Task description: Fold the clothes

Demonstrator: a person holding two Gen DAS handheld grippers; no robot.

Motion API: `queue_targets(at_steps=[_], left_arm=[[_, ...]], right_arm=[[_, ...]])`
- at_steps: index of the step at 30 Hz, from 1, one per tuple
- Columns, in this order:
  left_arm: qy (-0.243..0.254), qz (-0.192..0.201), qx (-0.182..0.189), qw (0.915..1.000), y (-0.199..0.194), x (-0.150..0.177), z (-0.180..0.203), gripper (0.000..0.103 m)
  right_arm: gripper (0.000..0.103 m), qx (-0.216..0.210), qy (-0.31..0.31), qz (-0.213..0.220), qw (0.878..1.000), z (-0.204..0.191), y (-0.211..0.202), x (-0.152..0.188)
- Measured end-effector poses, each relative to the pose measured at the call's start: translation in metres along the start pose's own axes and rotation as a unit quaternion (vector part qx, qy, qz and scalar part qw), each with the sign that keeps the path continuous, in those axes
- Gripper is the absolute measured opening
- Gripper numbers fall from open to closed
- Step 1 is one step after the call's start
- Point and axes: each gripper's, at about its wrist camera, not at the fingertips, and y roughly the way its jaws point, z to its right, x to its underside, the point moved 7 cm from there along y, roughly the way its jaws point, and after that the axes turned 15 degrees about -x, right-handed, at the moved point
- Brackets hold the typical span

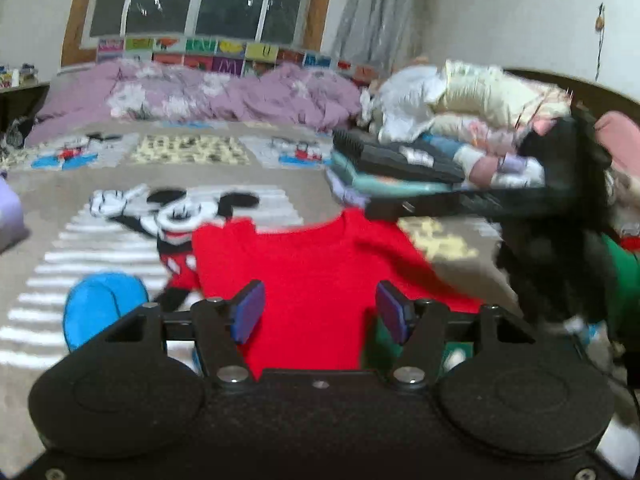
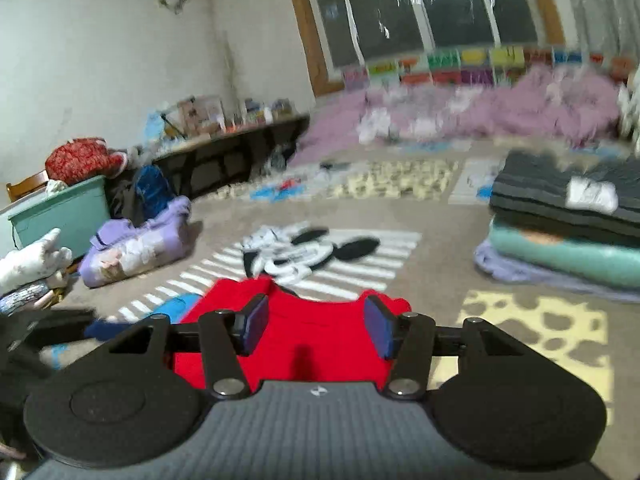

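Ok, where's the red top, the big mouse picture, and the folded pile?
red top (image 1: 316, 276), left wrist view, middle of its front
mouse picture (image 1: 176, 216), left wrist view, its face
folded pile (image 2: 568, 228), right wrist view, side of the stack

Indoor light is bright and even, glare streaks the dark window (image 1: 200, 0), motion blur smears both fisheye views, worst across the purple bedding (image 2: 500, 108), and straight lines bow toward the dark rounded corners.

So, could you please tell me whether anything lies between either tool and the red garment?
Nothing visible does. The left tool and right tool are both open, directly over the red garment on the blanket.
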Motion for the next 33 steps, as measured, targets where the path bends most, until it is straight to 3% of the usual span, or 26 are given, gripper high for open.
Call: queue_targets(at_steps=[5,9,12,16,21,24,30,33], left_arm=[[-0.007,-0.020,0.007,0.9998,0.008,0.007,-0.002,0.060],[-0.014,-0.020,0.014,0.9996,0.007,0.008,-0.004,0.060],[-0.027,-0.017,0.016,0.9994,-0.001,0.006,-0.005,0.061],[-0.088,-0.010,0.015,0.9960,-0.018,-0.001,-0.021,0.061],[-0.130,-0.035,0.006,0.9909,-0.027,0.003,-0.035,0.061],[-0.162,-0.063,0.016,0.9847,-0.026,0.007,-0.041,0.061],[-0.273,-0.127,0.056,0.9519,-0.013,0.022,-0.054,0.061],[-0.289,-0.146,0.058,0.9443,-0.002,0.024,-0.052,0.061]], right_arm=[[0.053,-0.032,0.113,-0.004,0.993,0.043,0.023,0.026],[0.051,-0.056,0.167,0.018,0.984,0.056,0.015,0.026],[0.051,-0.042,0.207,0.059,0.976,0.058,-0.008,0.026],[0.056,-0.023,0.256,0.112,0.960,0.061,-0.039,0.028],[0.061,-0.003,0.272,0.143,0.951,0.030,-0.072,0.053],[0.067,-0.010,0.285,0.138,0.948,0.012,-0.074,0.069],[0.070,-0.020,0.311,0.088,0.946,-0.007,-0.059,0.098],[0.070,-0.019,0.308,0.076,0.948,-0.008,-0.052,0.099]])
